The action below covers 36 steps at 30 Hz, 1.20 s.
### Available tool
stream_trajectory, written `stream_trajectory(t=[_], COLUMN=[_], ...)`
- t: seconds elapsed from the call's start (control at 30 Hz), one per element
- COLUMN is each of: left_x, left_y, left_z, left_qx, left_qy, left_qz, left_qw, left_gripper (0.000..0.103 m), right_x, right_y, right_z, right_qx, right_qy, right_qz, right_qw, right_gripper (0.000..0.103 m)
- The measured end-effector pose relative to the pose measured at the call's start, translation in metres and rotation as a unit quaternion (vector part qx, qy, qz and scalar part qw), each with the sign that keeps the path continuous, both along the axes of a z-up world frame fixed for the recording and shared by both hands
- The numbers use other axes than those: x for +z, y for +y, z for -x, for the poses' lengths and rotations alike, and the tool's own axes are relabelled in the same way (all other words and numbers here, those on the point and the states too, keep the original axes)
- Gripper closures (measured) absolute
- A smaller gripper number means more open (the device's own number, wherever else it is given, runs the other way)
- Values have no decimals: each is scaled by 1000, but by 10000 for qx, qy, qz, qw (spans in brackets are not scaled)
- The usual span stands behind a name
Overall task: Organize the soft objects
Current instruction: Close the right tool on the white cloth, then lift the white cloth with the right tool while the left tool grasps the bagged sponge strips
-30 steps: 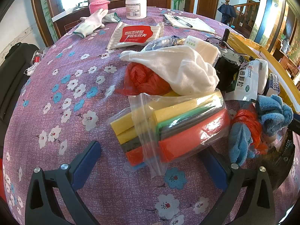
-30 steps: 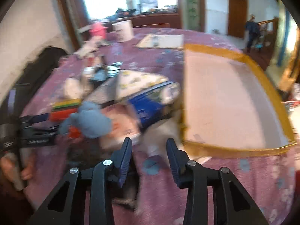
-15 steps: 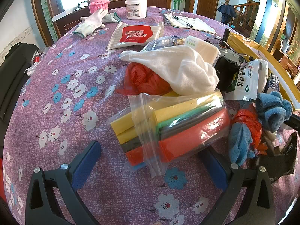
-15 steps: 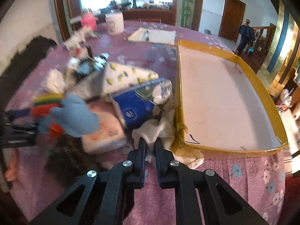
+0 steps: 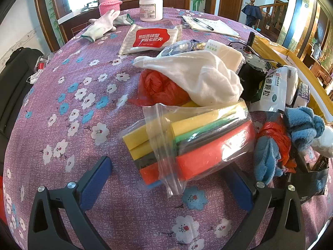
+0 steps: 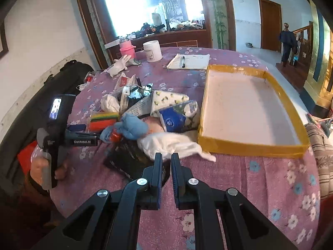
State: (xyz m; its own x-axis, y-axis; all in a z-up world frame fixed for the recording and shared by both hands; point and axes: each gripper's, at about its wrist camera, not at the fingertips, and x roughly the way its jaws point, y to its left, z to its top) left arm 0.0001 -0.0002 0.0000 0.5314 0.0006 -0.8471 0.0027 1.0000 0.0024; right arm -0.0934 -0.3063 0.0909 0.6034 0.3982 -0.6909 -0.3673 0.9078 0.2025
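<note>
Right wrist view: my right gripper [image 6: 166,156] had its jaws pinched shut on a white cloth [image 6: 168,143], which a second before had lain blurred beyond jaws standing apart.
Cloth's place: it hung from my fingertips just short of the yellow-edged tray [image 6: 252,143], one tail trailing toward the tray's near corner, above the purple flowered bench [image 6: 260,177].
Change in framing: the pile and the tray sat farther from my jaws than half a second earlier, with more of the room showing above.
Left wrist view: my left gripper [image 5: 168,179] had its jaws wide apart, gripping nothing, the same as a second ago.
Between those jaws: a clear bag of coloured foam sticks [image 5: 193,143] lay on the bench, untouched.
Change on that side: a white lump [image 5: 324,143] had appeared at the right edge beside the blue towel [image 5: 301,125]; what it was I could not tell.
Only the right view showed: the tray's bare white floor, and a hand [image 6: 39,166] gripping the left tool's handle.
Only the left view showed: another white cloth [image 5: 199,77] draped over a red plastic bag [image 5: 160,89], behind the foam sticks.
</note>
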Motion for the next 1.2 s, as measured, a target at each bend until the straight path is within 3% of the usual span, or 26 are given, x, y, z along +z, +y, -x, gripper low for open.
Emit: stream_trajectory(t=[0.03,0.07,0.1,0.13,0.17,0.23,0.33,0.37,0.4,0.47,0.53,0.6,0.7,0.83,0.93,1.07,1.17,1.2], left_x=[0,0,0,0,0,0,0,0,0,0,0,0,0,0,0,5,17,22], left_y=[0,0,0,0,0,0,0,0,0,0,0,0,0,0,1,5,7,7], left_z=[0,0,0,0,0,0,0,0,0,0,0,0,0,0,0,11,25,25], left_qx=[0,0,1,0,0,0,0,0,0,0,0,0,1,1,-47,-284,-534,-644], left_qy=[0,0,0,0,0,0,0,0,0,0,1,1,4,3,12,225,16,-57], left_qz=[1,1,1,1,1,1,1,1,1,0,1,0,-1,2,-17,172,176,50], left_qw=[10000,10000,10000,10000,10000,10000,10000,10000,10000,10000,10000,10000,10000,10000,10000,9992,9984,9979], left_gripper=[0,0,0,0,0,0,0,0,0,0,0,0,0,0,0,0,0,0], right_x=[-2,-4,-4,-5,-4,-2,-7,-12,-17,-38,-58,-69,-52,-14,-14,-39,-51,-48], right_y=[0,3,6,12,16,25,38,41,42,42,37,36,31,14,0,-15,-23,-25], right_z=[-2,-5,-7,-12,-13,-18,-33,-40,-46,-65,-78,-78,-59,-18,-5,-16,-21,-18], right_qx=[-17,-7,2,14,31,121,368,386,361,166,171,54,42,161,145,26,11,88], right_qy=[0,3,-14,-104,-240,-451,-302,-226,-145,296,741,827,380,-663,-847,-617,-402,-589], right_qz=[-30,-32,-13,58,107,246,277,279,342,465,152,82,-88,-702,-1139,-1627,-1890,-1995], right_qw=[10000,10000,10000,9999,9996,9986,9985,9986,9987,9983,9970,9965,9992,9952,9898,9847,9812,9781], right_gripper=[84,56,19,9,7,7,9,20,39,50,67,81,83,83,83,83,83,83])
